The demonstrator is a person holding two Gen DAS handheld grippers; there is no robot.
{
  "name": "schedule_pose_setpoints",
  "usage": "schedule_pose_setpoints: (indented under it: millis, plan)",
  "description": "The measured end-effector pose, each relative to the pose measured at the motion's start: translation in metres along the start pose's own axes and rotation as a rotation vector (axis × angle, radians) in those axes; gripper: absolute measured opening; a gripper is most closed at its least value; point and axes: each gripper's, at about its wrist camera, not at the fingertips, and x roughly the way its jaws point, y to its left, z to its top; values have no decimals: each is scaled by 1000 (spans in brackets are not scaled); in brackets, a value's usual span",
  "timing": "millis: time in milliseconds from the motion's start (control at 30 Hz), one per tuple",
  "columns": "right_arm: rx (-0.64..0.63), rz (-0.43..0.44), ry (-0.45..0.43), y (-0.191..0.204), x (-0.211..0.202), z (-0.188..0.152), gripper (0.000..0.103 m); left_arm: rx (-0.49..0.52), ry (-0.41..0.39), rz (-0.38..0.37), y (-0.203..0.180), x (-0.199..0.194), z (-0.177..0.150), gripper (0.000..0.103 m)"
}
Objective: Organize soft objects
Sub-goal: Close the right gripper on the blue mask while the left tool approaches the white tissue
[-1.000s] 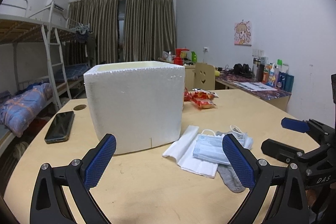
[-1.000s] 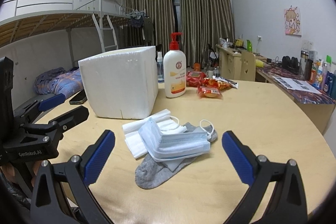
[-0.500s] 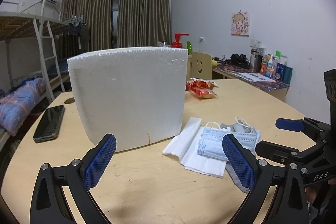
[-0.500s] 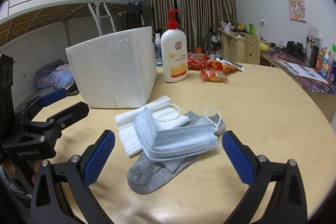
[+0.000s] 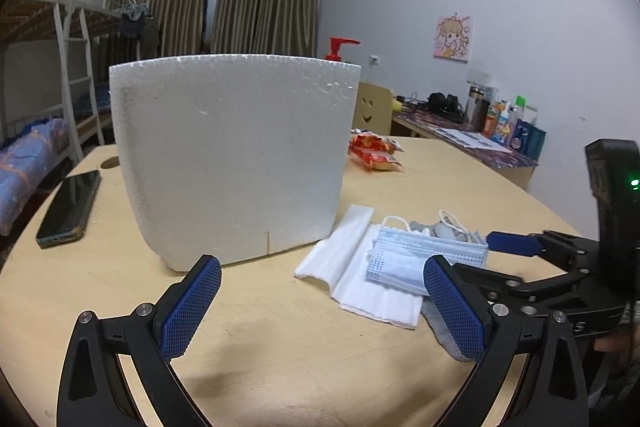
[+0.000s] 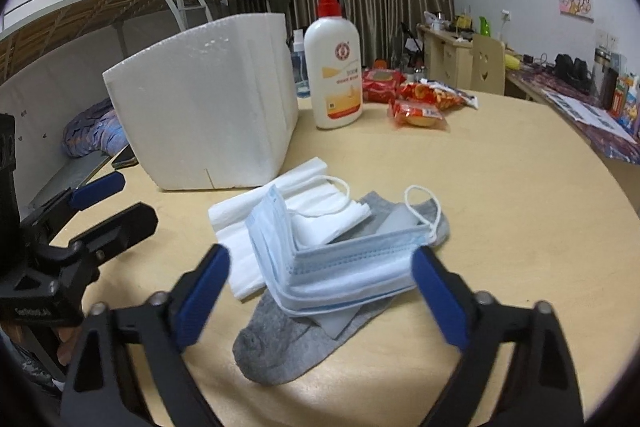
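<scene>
The right tongs stand spread wide, though the jaws have just been closing a little; the stack of pale blue pleated masks sits between the ribbed blue pads, which do not press on it. The left tongs are spread too, empty, hanging over bare pale wood of the counter in front of the box.

The masks, with thin white ear loops, lie on top of a folded white tissue wad and a limp grey knit sock, all heaped together just beside the foam box, a white, grainy, open-topped block. Behind the box stands a smooth white pump bottle with a red top, near crinkly red snack packets. A dark phone lies flat at the box's other side.
</scene>
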Motion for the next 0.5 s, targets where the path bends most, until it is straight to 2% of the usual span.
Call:
schedule_pose_setpoints:
  millis: [133,367,500]
  plan:
    - [-8,-24,17,1,3,0,79,-14,18,-31,2,3,0,101]
    - [-17,-55,49,1,7,-4,50,-37,26,-44,5,4,-1,101]
    - [-9,-54,55,0,7,-6,41,-38,20,-48,5,3,-1,101]
